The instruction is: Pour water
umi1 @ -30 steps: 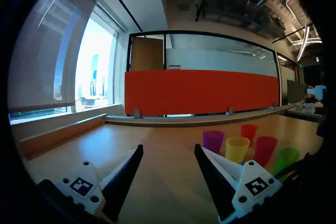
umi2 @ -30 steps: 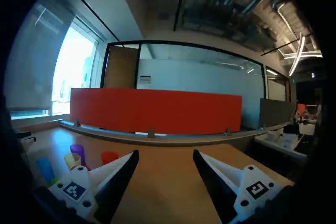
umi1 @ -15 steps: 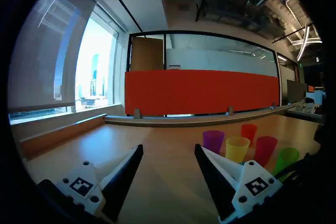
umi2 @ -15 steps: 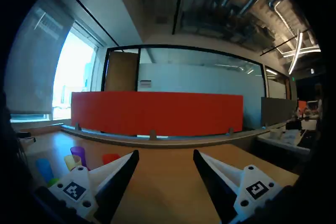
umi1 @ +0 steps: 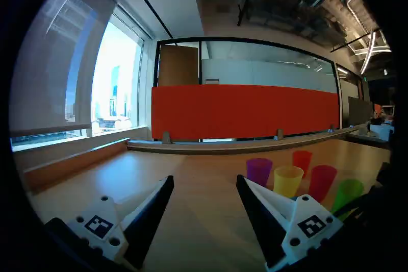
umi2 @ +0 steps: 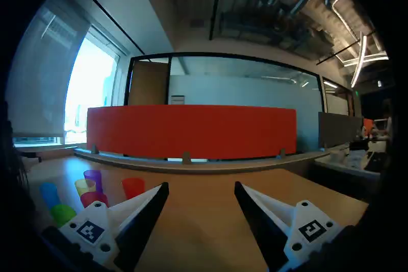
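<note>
Bright daylight blows out the window [umi1: 115, 96] to white glare, the room far from the window is dimmer, focus is sharp, and straight lines bow near the edges.

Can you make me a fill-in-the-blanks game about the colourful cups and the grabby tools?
The left tool is ___, with nothing between its fingers.
In the left gripper view, the middle cup, between the purple cup and the pink cup, is ___.
In the right gripper view, the leftmost cup is ___.
Missing words: open, yellow, blue.
</note>
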`<control>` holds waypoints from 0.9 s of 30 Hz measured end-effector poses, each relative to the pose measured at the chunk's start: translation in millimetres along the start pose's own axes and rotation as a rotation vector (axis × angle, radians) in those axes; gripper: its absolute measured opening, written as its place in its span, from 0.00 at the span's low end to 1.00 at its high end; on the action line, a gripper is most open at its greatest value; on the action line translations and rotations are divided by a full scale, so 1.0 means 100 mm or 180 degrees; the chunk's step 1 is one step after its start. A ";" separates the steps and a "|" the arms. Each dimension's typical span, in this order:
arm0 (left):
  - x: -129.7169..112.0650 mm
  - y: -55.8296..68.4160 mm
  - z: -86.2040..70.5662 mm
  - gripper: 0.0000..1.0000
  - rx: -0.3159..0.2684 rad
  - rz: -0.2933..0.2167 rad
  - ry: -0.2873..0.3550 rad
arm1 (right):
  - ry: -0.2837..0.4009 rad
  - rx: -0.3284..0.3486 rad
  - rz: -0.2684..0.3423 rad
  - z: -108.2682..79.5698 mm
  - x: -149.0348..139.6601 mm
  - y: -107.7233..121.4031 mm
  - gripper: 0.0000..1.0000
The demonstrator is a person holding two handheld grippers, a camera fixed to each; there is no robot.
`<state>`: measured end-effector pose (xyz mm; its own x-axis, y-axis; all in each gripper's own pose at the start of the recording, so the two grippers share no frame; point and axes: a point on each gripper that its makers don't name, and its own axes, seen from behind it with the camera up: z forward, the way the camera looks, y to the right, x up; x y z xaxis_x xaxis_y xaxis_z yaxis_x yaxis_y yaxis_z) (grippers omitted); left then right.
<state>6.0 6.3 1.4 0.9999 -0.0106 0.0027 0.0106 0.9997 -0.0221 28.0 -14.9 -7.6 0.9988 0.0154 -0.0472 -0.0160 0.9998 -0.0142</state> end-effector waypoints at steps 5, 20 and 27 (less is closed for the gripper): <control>0.00 0.00 0.00 0.91 0.0000 -0.0001 0.0000 | 0.0005 0.0034 0.0016 0.01 -0.04 -0.01 1.00; -0.01 0.00 -0.01 0.91 0.0000 -0.0001 0.0000 | -0.0104 0.0023 -0.0016 0.02 -0.26 0.05 1.00; -0.01 0.00 -0.01 0.91 0.0001 -0.0001 0.0000 | -0.0132 -0.0012 0.0019 0.02 -0.33 0.14 1.00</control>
<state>5.2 6.5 0.8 0.9999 -0.0107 0.0027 0.0108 0.9997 -0.0218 -5.4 -1.7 -4.2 0.9997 0.0221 -0.0058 -0.0222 0.9996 -0.0177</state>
